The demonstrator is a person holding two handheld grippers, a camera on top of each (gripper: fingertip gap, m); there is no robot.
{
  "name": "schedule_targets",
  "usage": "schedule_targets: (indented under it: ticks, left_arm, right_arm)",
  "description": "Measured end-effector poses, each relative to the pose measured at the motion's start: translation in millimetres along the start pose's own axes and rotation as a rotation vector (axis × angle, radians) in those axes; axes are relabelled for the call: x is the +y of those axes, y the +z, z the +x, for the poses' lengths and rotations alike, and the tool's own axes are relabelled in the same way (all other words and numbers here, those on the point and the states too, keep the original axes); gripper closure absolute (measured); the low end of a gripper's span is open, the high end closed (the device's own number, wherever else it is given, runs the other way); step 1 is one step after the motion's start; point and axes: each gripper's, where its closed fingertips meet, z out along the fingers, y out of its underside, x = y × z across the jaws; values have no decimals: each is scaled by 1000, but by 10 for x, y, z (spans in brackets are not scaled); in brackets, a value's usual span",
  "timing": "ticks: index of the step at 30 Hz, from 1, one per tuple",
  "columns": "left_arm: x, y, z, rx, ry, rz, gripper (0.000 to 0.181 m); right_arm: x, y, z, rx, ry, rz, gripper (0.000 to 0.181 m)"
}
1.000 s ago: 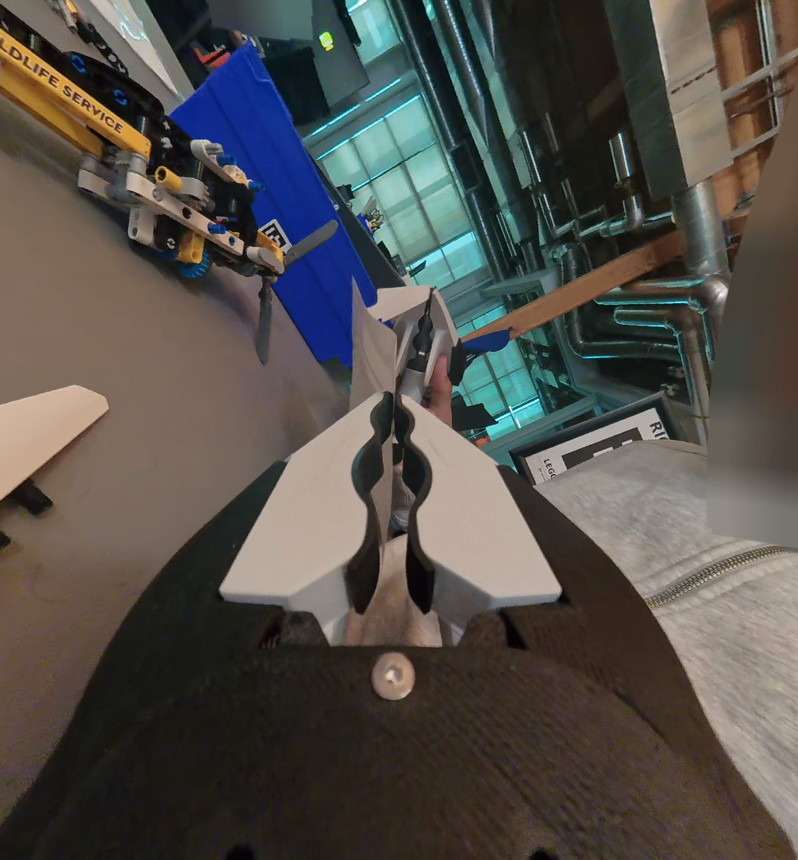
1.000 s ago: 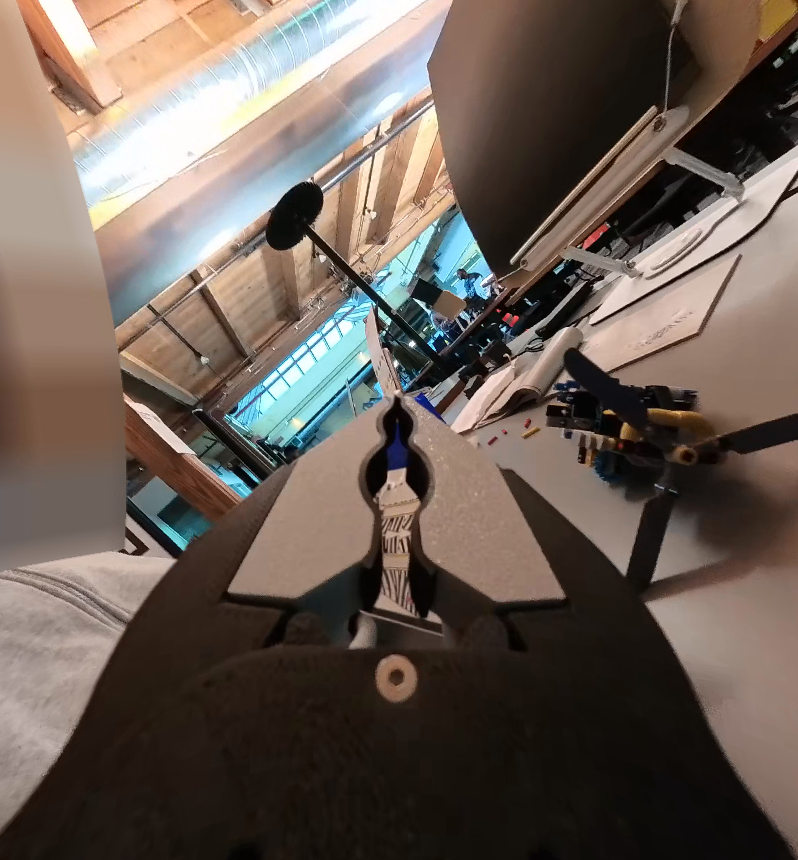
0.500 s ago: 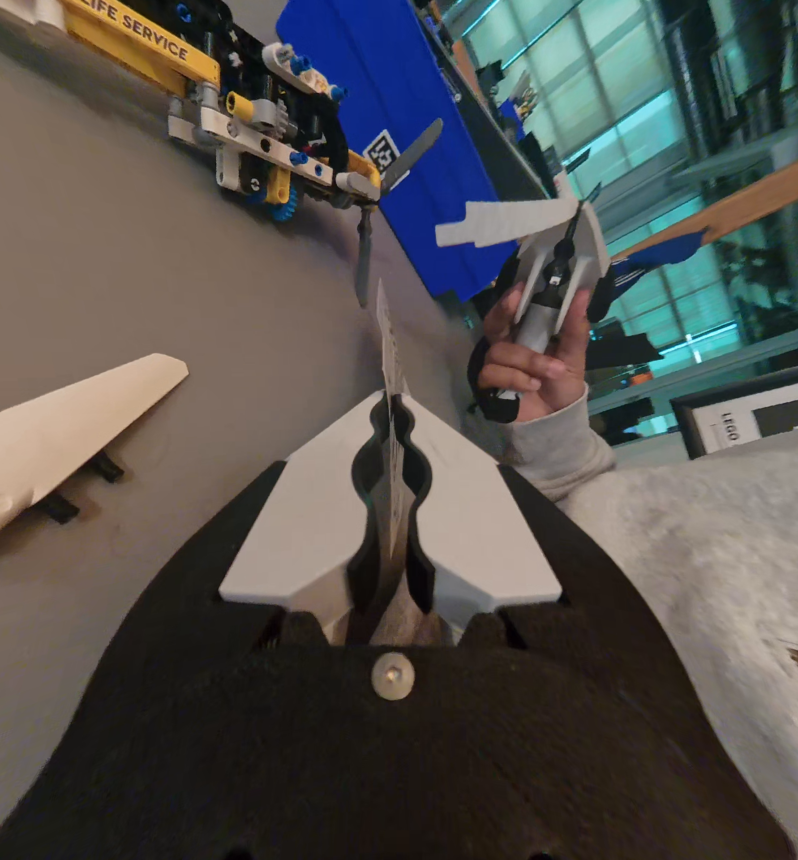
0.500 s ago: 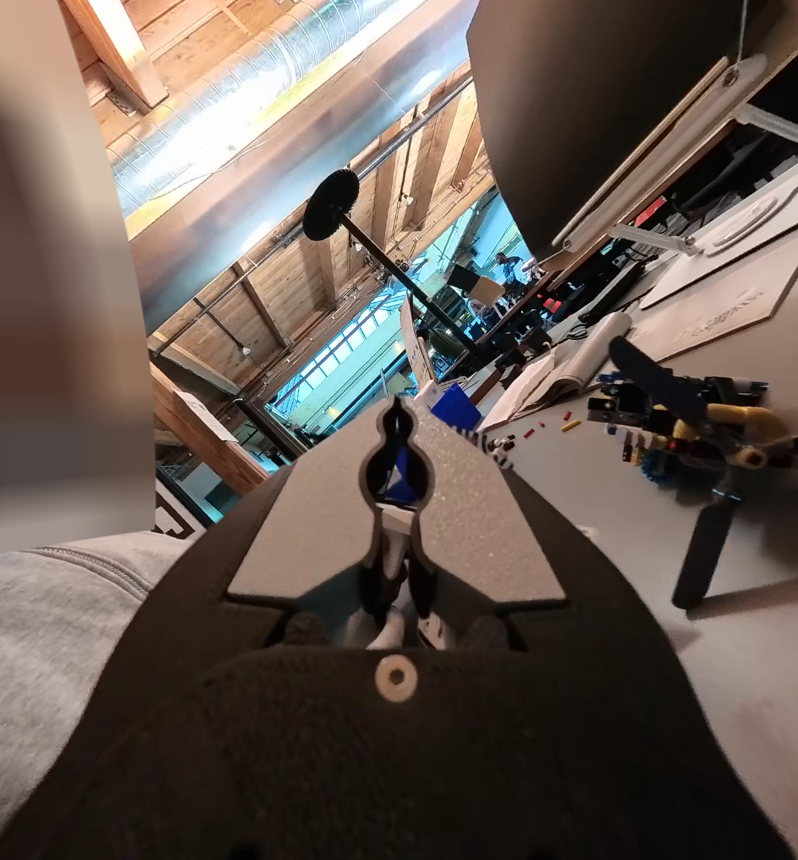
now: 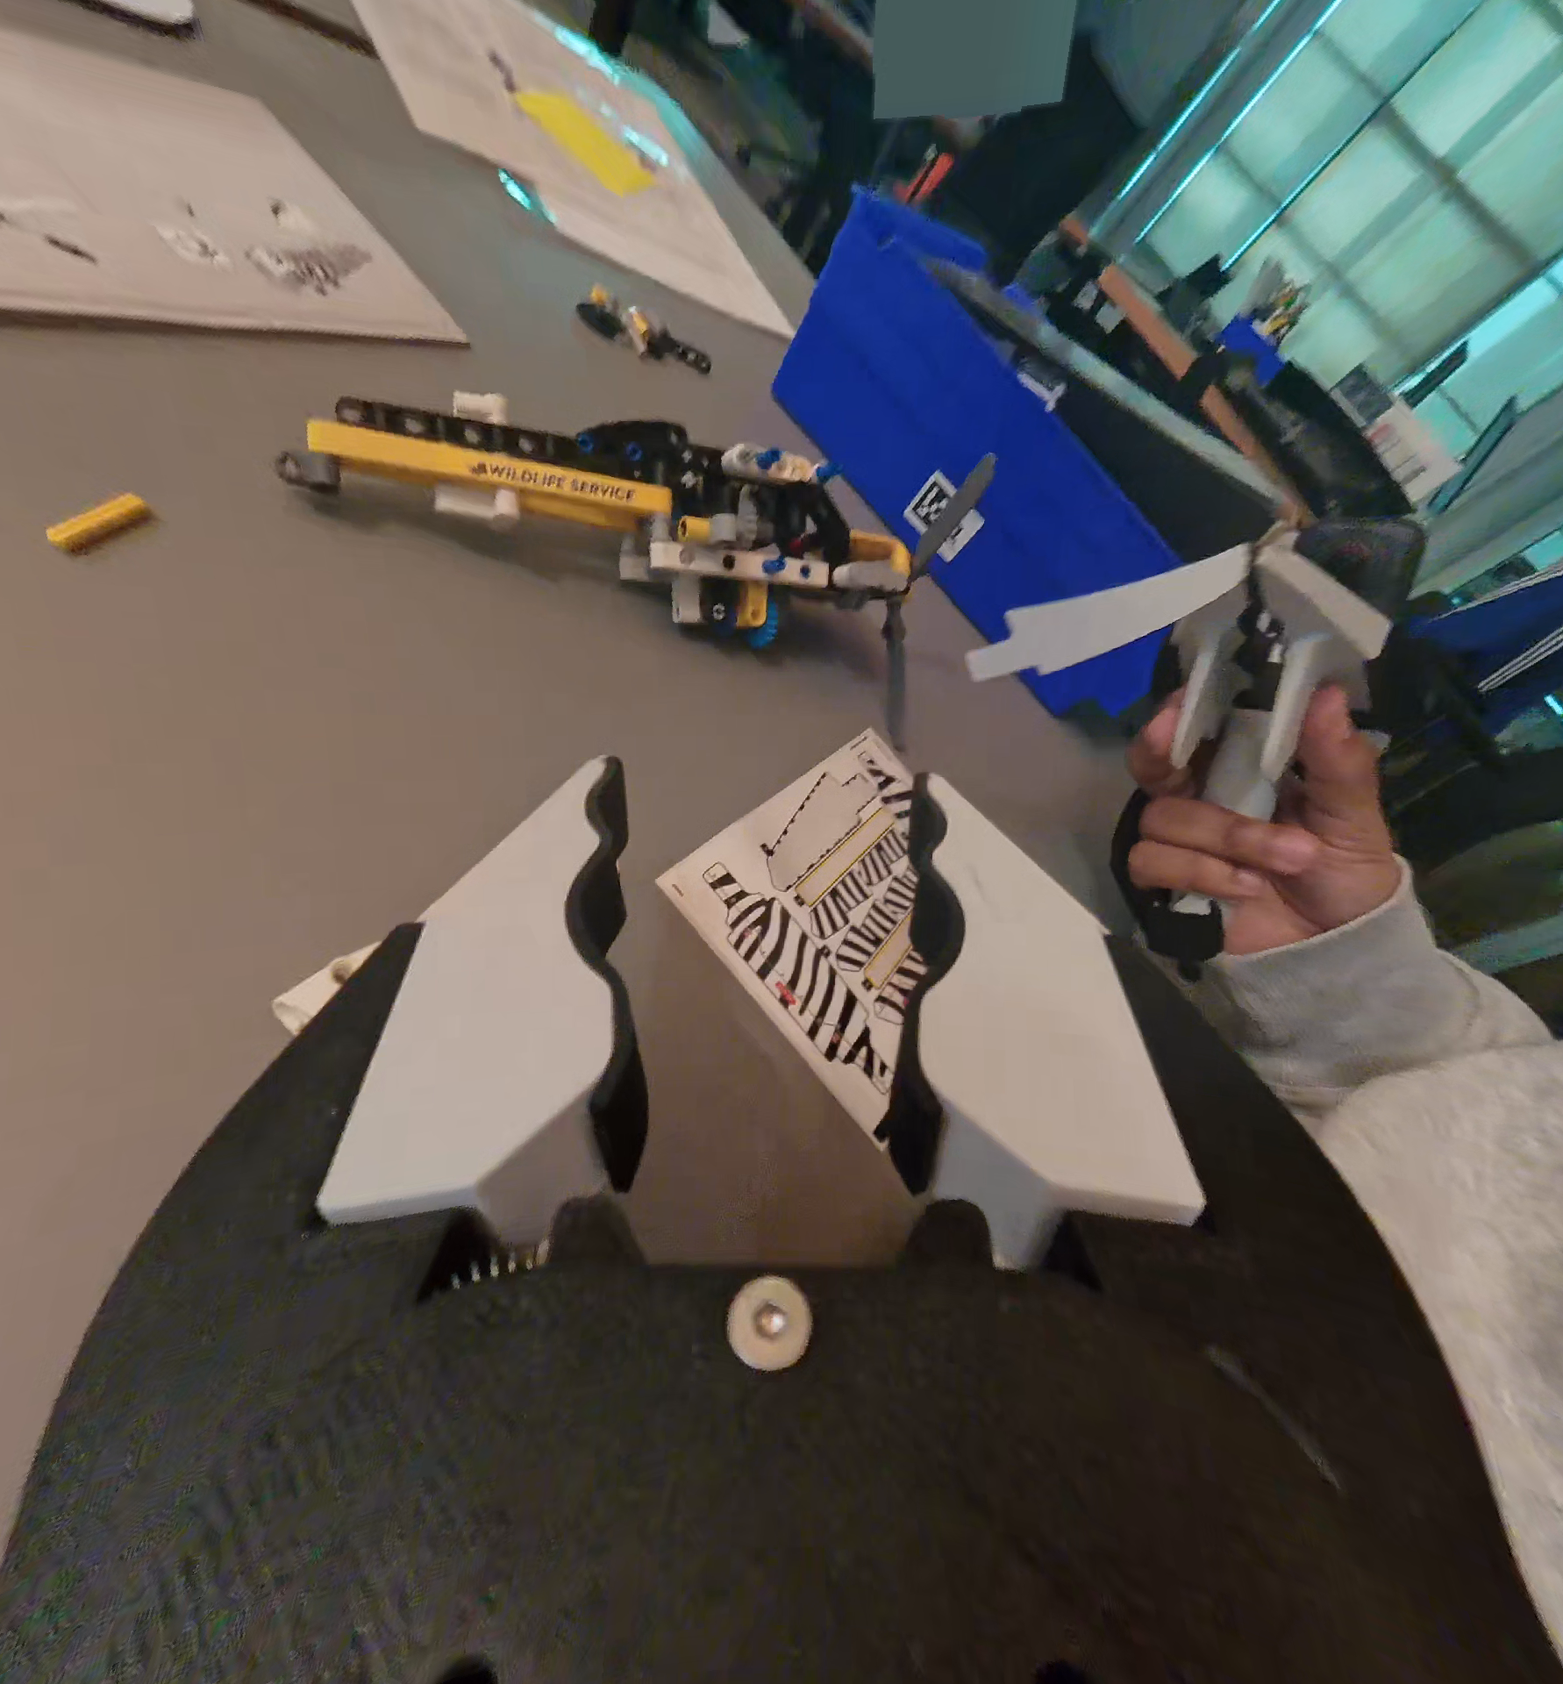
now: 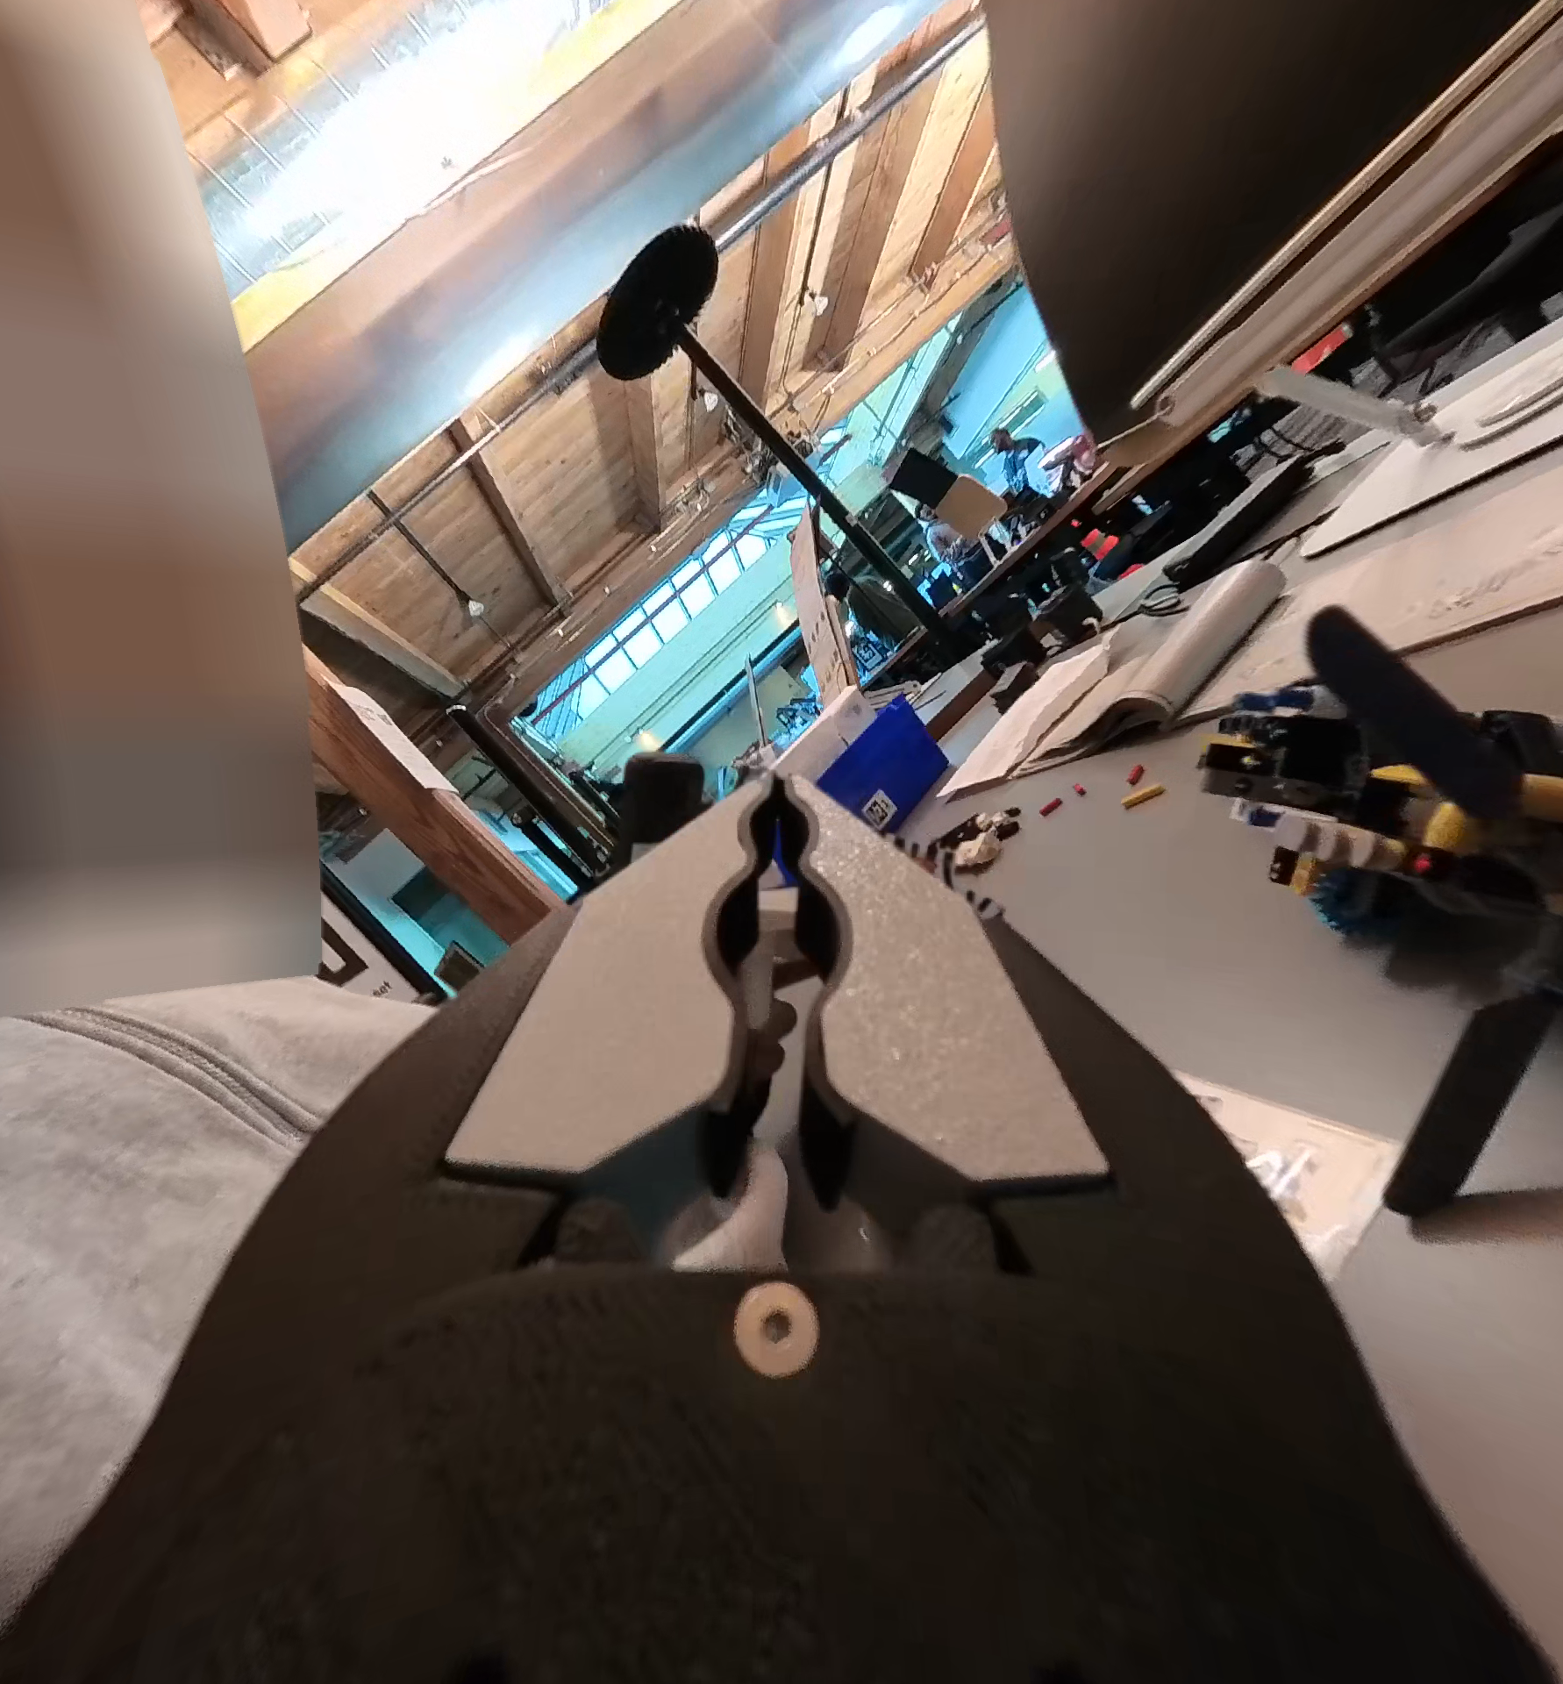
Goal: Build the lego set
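My left gripper is open over the grey table. The zebra-striped sticker sheet lies between its fingers, touching the right pad and not gripped. The partly built yellow and black plane model lies beyond it, propeller toward the blue bin. It also shows at the right of the right wrist view. My right gripper is shut and held in the air. A thin blue sliver shows between its pads, and I cannot tell if it is held. The right gripper also shows in the left wrist view, in a hand.
A blue bin stands behind the plane. Instruction sheets lie at the back left, with a yellow beam and small parts nearby. An open booklet and loose pieces lie further off. A grey sleeve is at the right.
My left gripper has opened, let go of the sticker sheet and tipped down toward the table. My right gripper stays shut and has drawn away from the sheet.
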Motion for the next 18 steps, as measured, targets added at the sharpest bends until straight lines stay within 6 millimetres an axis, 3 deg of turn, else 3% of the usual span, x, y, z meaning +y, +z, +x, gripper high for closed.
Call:
schedule_targets:
  ticks: [11,18]
  left_arm:
    - [33,-43,199,131,38,12,126]
    - [-69,-204,39,51,60,70,127]
  right_arm:
    - [102,63,-4,3,-18,-32,181]
    - [106,54,4,0,-11,-29,181]
